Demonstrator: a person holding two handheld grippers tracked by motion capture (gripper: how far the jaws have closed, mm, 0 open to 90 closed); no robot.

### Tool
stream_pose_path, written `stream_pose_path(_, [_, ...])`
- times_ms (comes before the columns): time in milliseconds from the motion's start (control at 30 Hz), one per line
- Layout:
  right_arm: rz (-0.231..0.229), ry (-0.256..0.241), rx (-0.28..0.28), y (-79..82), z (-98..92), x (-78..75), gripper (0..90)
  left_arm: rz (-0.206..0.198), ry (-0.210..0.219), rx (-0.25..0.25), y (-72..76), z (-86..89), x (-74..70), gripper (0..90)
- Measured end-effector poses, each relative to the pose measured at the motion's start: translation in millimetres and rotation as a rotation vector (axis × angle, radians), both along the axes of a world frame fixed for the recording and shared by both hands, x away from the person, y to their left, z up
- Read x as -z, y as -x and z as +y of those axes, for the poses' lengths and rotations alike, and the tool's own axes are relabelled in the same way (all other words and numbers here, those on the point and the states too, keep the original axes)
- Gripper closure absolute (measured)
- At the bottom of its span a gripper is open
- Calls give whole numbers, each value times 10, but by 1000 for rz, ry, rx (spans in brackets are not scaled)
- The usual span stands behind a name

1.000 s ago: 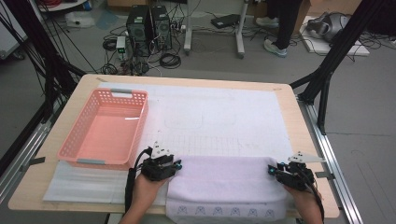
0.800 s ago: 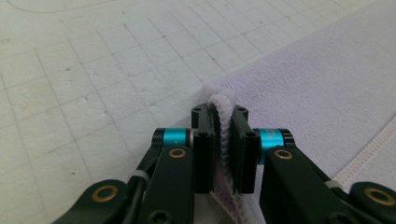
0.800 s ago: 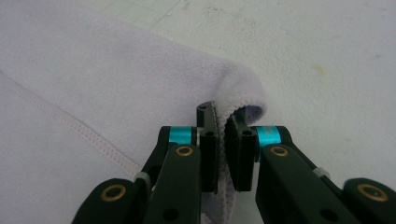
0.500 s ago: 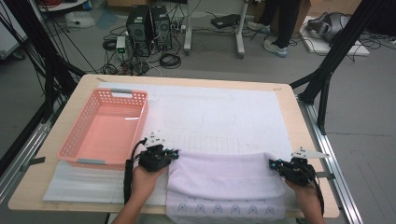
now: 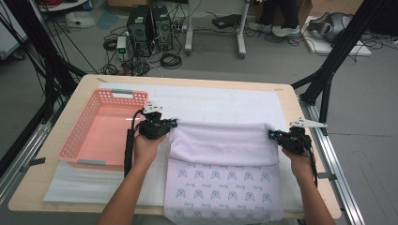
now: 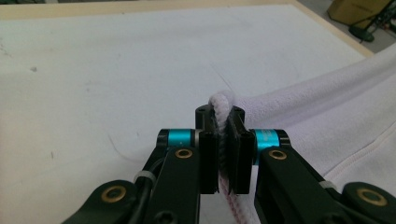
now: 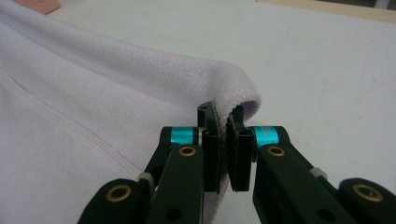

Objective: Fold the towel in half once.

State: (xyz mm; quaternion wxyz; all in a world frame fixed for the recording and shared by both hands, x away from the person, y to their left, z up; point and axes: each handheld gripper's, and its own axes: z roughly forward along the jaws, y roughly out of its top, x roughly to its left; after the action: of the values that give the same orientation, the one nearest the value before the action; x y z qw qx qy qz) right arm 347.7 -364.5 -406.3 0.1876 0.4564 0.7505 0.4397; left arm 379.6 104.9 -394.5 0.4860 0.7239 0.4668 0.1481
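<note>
A pale lilac towel [image 5: 220,140] lies on the white mat, its near part showing a printed pattern [image 5: 220,190]. The far part is doubled over the near part. My left gripper [image 5: 170,124] is shut on the towel's left corner [image 6: 223,109]; the edge runs between its jaws. My right gripper [image 5: 272,135] is shut on the right corner [image 7: 236,105] in the same way. Both corners are held just above the mat, at the far edge of the folded band.
A pink plastic basket [image 5: 75,140] stands empty on the left of the table, close beside my left gripper. The white mat [image 5: 225,103] stretches bare beyond the towel. The table's right edge [image 5: 319,154] lies near my right gripper.
Both grippers have moved away from me across the table, carrying the towel's corners. The patterned near part has been uncovered as the folded band travelled forward.
</note>
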Motion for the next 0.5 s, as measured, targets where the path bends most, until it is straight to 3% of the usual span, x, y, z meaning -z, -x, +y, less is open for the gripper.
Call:
stream_pose_path(133, [3,12,17,-195,23,-12,863,-10,12,-25,-136,4,24,847])
stream_pose_path(267, [21,4,33,-353,55,41,863,8,1,-44,-235,25,111,847])
stream_pose_path(500, [49,-5,67,-482,87,183,862,21,-27,-41,-289,-20,223,834])
